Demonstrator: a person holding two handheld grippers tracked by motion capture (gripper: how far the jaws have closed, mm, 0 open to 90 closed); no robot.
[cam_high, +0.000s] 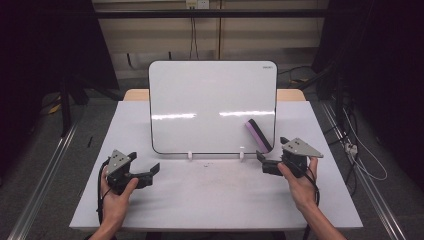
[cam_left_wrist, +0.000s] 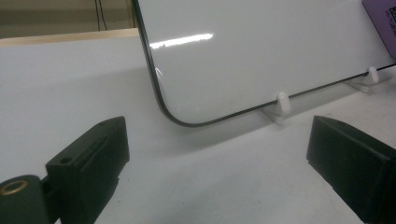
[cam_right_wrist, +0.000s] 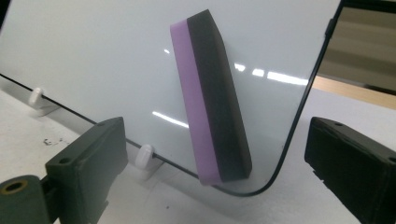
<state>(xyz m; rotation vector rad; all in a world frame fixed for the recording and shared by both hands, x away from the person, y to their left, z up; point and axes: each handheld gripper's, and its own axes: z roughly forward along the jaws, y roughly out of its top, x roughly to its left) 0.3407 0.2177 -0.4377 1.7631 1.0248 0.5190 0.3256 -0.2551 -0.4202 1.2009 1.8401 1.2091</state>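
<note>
Whiteboard (cam_high: 212, 105) is seen standing upright at the middle of the table (cam_high: 215, 200), propped on two small white feet (cam_high: 190, 155) along its lower edge. Its surface is blank, with streaks of reflected light across it. An eraser (cam_high: 258, 135), purple on one face and dark grey on the other, is stuck flat against the board near the 5 o'clock corner, tilted so that its top leans toward 11 o'clock.

In the high view the left tool (cam_high: 150, 172) is held by the left hand (cam_high: 117, 192) at about 8 o'clock on the table, in front of the board's lower left corner and apart from it. Its jaws are spread wide with nothing between them; in the left gripper view (cam_left_wrist: 215, 154) the bare table and the board's rounded corner are seen through the gap.

The right tool (cam_high: 262, 162) is held by the right hand (cam_high: 300, 182) at about 4 o'clock, just below the eraser. Its jaws are likewise parted and empty. In the right gripper view (cam_right_wrist: 215, 154) the eraser (cam_right_wrist: 215, 98) is framed between the jaws but lies beyond them, untouched, on the board (cam_right_wrist: 93, 56)
</note>
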